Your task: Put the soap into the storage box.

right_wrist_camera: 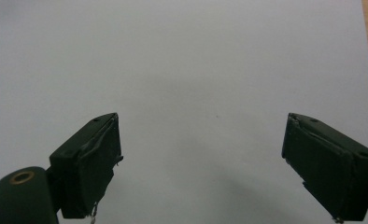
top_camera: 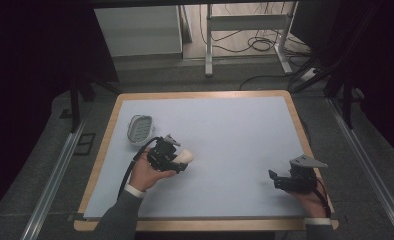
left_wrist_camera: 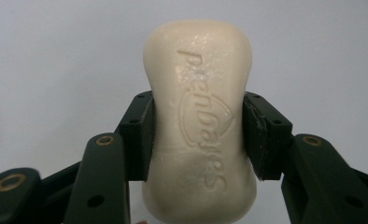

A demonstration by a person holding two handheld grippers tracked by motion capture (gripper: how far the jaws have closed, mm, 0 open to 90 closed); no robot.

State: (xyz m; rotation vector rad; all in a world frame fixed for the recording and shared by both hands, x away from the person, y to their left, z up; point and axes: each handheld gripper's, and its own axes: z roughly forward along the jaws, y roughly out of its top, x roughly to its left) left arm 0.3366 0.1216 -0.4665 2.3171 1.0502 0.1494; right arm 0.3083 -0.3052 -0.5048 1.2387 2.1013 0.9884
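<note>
Across the middle of the high view lay the tabletop point(top_camera: 225, 150), a pale blue-grey sheet framed by a light wooden rim, with dark floor and cables beyond its far edge.

Near the left edge, roughly halfway along it, the left hand point(top_camera: 147, 172) came up from the near side in a grey sleeve with a white cuff. It held the left gripper point(top_camera: 177, 161), its cable looping back toward the wrist.

Toward the near right corner the right hand point(top_camera: 310, 199) held the right gripper point(top_camera: 275, 180), low over the sheet and pointing left, a grey three-cornered plate on top. Right gripper view: jaws spread wide, bare sheet between them, a strip of wooden rim at the upper right.

Close to the left edge, just beyond the left gripper, sat a soap dish point(top_camera: 140, 129), oval, whitish, ribbed inside, apart from the gripper.

Left gripper view: the soap bar point(left_wrist_camera: 200, 121), cream-coloured, with raised lettering stamped along its face, was pinched at its narrow waist, one pad on each long side. Both ends stuck out past the pads. In the high view the soap bar point(top_camera: 186, 156) showed at the gripper's tip, over the sheet.
</note>
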